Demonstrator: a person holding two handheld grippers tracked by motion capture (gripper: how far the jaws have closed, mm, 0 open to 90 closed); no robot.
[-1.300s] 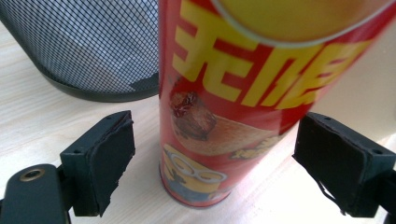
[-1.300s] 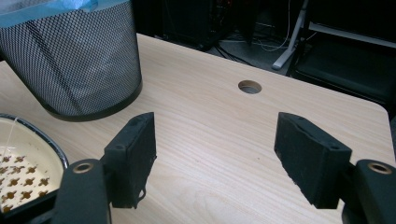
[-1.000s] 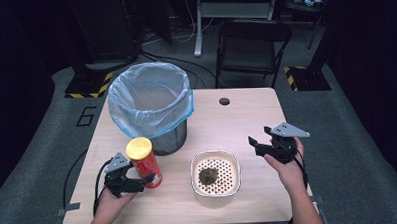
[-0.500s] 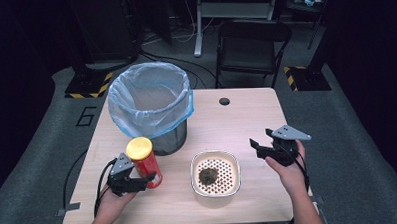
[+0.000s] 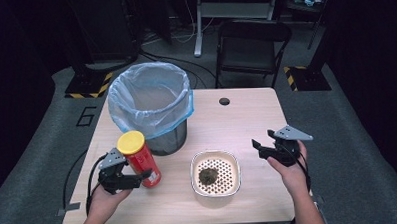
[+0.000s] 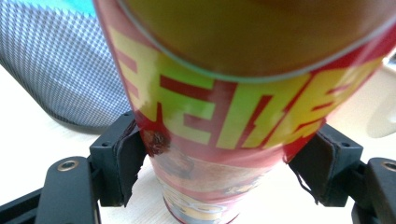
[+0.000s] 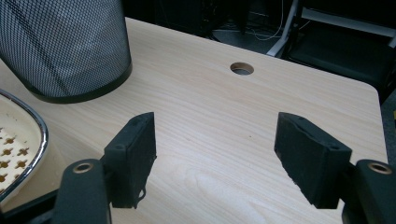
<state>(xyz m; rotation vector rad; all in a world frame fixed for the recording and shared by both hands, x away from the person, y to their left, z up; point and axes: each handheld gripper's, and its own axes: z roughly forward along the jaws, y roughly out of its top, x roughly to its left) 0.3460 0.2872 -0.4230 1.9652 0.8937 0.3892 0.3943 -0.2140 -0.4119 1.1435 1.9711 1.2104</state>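
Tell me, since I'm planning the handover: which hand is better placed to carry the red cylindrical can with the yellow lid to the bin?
Left. The left claw is shut on the red cylindrical can with the yellow lid, beside the mesh bin lined with a blue bag. The right claw is open, holding nothing, beyond the white perforated bowl.

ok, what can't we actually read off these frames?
- Red can: whether its base is on the table or just off it; the high view hides it behind the left gripper, the left gripper view cuts it at the bottom edge.
- Can lid: blurred, too close to the lens.
- Bin: what lies at the bottom is veiled by the blue liner.
- Dark clump in the strainer bowl: too small to identify.
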